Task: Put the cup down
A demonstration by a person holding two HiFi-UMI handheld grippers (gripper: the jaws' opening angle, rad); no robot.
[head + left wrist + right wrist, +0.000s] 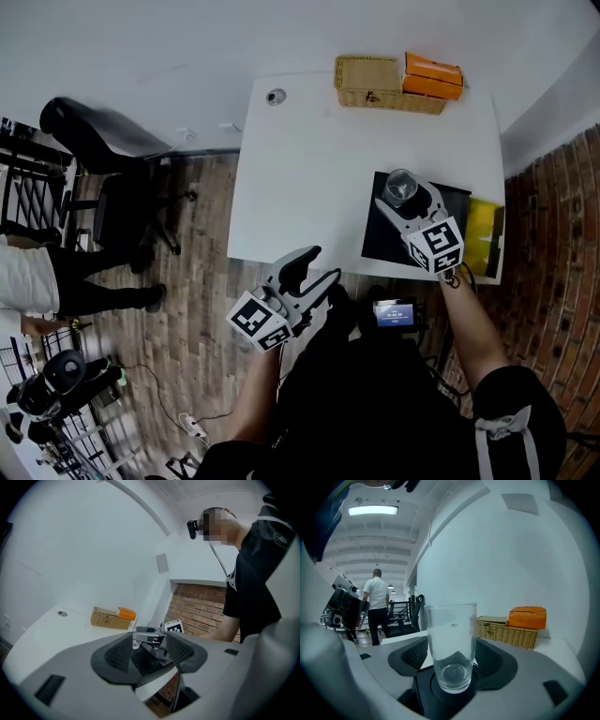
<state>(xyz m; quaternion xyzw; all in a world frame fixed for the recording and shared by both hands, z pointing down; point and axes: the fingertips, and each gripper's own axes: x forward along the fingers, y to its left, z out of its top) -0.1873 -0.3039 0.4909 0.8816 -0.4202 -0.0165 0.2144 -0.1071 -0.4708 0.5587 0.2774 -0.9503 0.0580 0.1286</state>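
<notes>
The drinking glass [450, 644] is seen upright on a black mat [384, 239] near the right front corner of the white counter [309, 169]. It stands between the jaws of the right tongs [409, 202], which are spread wide and released, their pads just beside the glass wall rather than pressed on it. A yellow sheet [486, 234] is laid just right of the mat, at the counter's edge, with a brick wall [553, 234] close beyond.

A wicker basket [375, 84] and an orange box [433, 75] are set at the far edge, well apart from the glass. A wide bare stretch of counter is left between them and to the left.

The left tongs [317, 270] are held off the near edge, over the wooden floor [187, 281], released and empty.

An office chair [103, 159] is parked left of the counter. The mat's near corner is covered by the right tongs' marker cube.
</notes>
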